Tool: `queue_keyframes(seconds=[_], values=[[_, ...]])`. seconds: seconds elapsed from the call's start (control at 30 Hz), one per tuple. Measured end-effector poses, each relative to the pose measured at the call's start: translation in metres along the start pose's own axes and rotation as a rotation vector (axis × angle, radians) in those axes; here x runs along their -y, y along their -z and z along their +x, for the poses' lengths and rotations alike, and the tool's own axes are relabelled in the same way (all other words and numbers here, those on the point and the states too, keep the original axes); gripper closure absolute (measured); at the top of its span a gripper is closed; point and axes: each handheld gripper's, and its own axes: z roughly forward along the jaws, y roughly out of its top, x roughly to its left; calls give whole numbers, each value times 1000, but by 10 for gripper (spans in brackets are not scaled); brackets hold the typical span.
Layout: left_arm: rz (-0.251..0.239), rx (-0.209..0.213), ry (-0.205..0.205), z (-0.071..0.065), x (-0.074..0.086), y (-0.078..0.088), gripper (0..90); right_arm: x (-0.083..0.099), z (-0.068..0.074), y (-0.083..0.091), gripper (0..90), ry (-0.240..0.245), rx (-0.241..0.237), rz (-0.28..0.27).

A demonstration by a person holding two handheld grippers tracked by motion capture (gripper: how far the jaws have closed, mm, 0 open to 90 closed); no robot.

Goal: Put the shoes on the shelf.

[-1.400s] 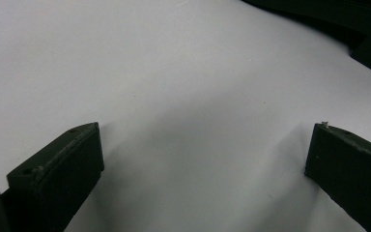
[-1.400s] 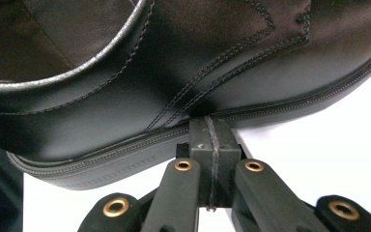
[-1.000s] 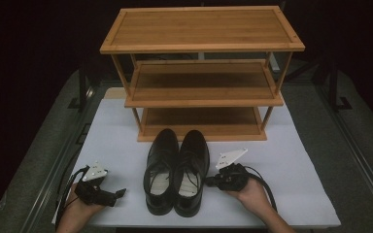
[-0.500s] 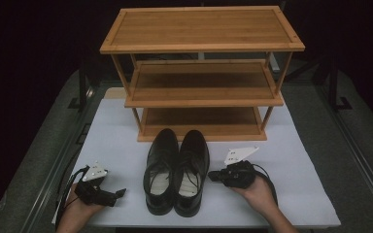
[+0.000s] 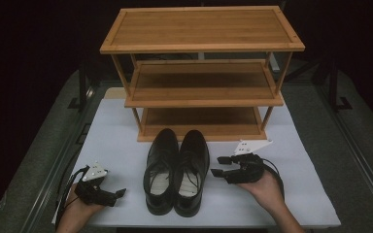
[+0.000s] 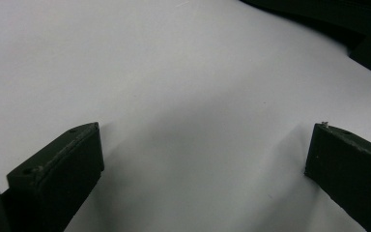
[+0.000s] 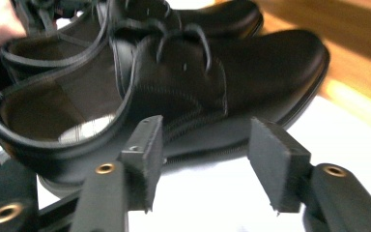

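— Black leather: pair of shoes (image 5: 177, 175) side by side on white table mat (image 5: 121, 141), toes toward bamboo shoe rack (image 5: 201, 73), heels toward the near edge.

— And close up?

— Same pair in the right gripper view, right shoe (image 7: 183, 92) nearest, side wall just beyond the pads, laces tied, pale insole visible in the opening.

— Right gripper (image 5: 219, 166)?

— Just beside the right shoe in the high view, pointing at its side, resting in the open palm of the right hand (image 5: 262, 187). Jaws just been opening, now parted about halfway. Nothing between them, only white mat in the gap; pads apart from the leather.

— Left gripper (image 5: 119, 193)?

— Low on the mat near the front left corner, held in the left hand (image 5: 80, 208), well apart from the left shoe (image 5: 160, 174). Jaws spread wide, bare white surface between them.

— Rack?

— Three tiers, all bare wood, lowest just beyond the toes.
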Motion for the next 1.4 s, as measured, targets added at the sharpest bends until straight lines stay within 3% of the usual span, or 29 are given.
queue_keyframes(seconds=[0.13, 0.3, 0.37, 0.63, 0.83, 1.13, 1.3, 1.4], values=[[-2, 0, 1, 0, 0, 0, 0, -11, 7, 4, 425, 9, 21, -22], [-1, 0, 1, 0, 0, 0, 0, -24, 11, 2, 417, -10, -4, -47], [-3, -1, 2, 0, 0, 0, 0, -34, 14, -7, 417, -6, -18, -43], [-2, -1, 0, 0, 0, 0, 0, -47, 20, -29, 439, 8, -34, -12], [-4, -1, 2, 0, 0, 0, 0, -45, 21, -41, 471, 8, -32, 24], [-5, 19, 19, -1, -5, 3, 0, -38, 22, -45, 556, 15, -37, 34], [-53, 30, 17, -6, -18, 12, 0, -38, 26, -47, 572, 27, -16, 56], [-75, 41, 6, -9, -26, 17, 56, -36, 27, -47, 594, 32, -11, 57]])
